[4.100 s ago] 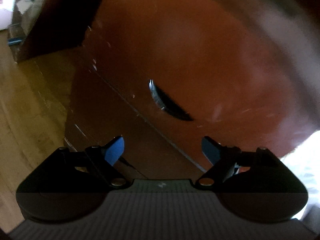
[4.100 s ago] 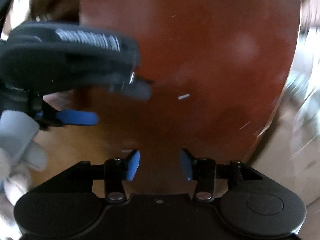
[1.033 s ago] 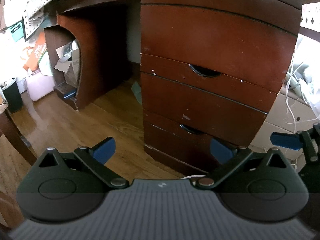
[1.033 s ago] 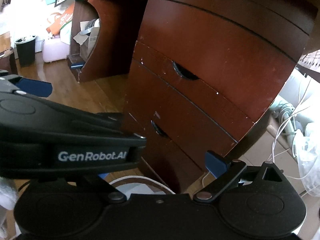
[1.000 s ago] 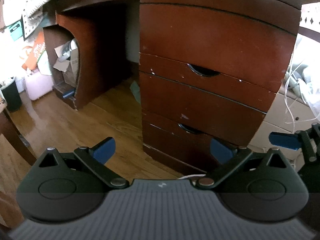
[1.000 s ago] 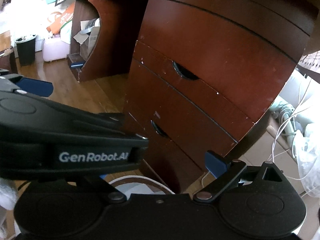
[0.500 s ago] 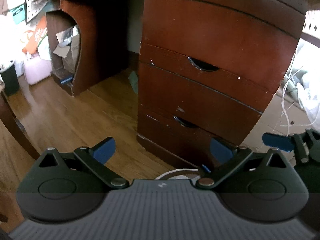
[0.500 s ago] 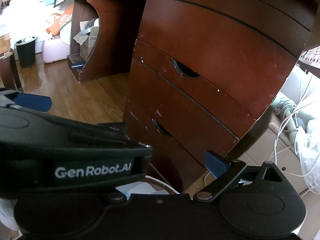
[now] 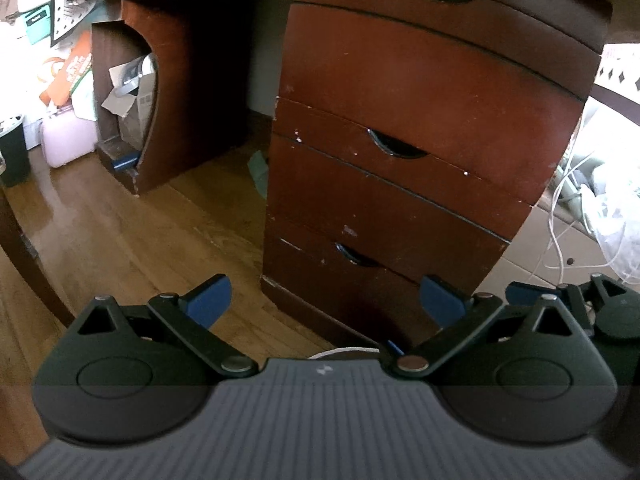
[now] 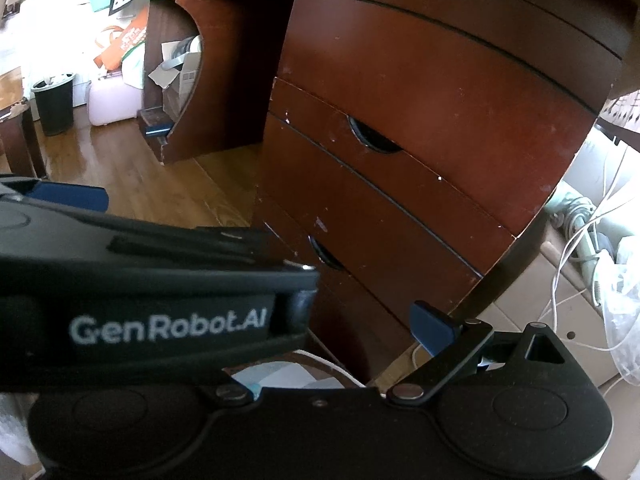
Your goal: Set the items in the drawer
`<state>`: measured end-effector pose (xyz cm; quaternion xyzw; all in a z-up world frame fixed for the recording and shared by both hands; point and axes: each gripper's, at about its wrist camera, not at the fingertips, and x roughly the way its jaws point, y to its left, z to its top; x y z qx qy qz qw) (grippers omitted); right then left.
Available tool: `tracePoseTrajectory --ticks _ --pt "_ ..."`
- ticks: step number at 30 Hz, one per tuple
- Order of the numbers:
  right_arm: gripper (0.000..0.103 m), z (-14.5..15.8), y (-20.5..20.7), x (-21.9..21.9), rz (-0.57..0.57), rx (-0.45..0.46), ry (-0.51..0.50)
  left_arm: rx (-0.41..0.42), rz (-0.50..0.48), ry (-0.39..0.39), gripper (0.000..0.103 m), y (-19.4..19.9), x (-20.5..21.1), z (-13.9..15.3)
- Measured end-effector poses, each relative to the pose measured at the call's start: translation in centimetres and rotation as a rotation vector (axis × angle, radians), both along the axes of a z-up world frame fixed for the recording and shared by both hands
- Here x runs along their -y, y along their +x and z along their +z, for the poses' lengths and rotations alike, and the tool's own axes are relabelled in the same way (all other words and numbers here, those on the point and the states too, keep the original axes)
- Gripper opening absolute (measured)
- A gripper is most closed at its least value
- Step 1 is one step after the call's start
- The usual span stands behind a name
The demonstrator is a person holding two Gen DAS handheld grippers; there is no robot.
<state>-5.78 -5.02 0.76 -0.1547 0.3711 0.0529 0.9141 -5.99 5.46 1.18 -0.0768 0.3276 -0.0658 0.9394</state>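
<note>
A dark red wooden drawer unit [image 9: 420, 92] stands ahead, all its drawers shut; it also shows in the right wrist view [image 10: 420, 92]. The middle drawer has a cut-out handle [image 9: 396, 148] and the bottom drawer another [image 9: 356, 256]. My left gripper [image 9: 324, 300] is open and empty, held back from the unit above the floor. My right gripper [image 10: 320, 328] is open and empty; its left finger is hidden behind the left gripper's body [image 10: 140, 280]. White items and a white cable [image 10: 292, 376] lie low in front of the unit, mostly hidden.
Wooden floor [image 9: 140, 232] spreads to the left. A desk recess [image 9: 192, 80] holds boxes and papers. A black bin [image 10: 54, 104] and a pale container [image 10: 112, 104] stand far left. White cables and a plastic bag [image 9: 612, 208] lie right of the unit.
Both grippers have drawn back from the drawer front, which filled the views four seconds ago. Over the last second the view has shifted slightly. Both stay open.
</note>
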Motion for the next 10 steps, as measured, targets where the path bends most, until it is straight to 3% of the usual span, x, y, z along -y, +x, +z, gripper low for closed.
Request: tracePoseTrajectory --ticks 10 --pt "0.099 -0.02 -0.01 0.06 0.001 -0.007 -0.001 0.005 0.029 -0.044 0.102 -0.19 -0.76 0.04"
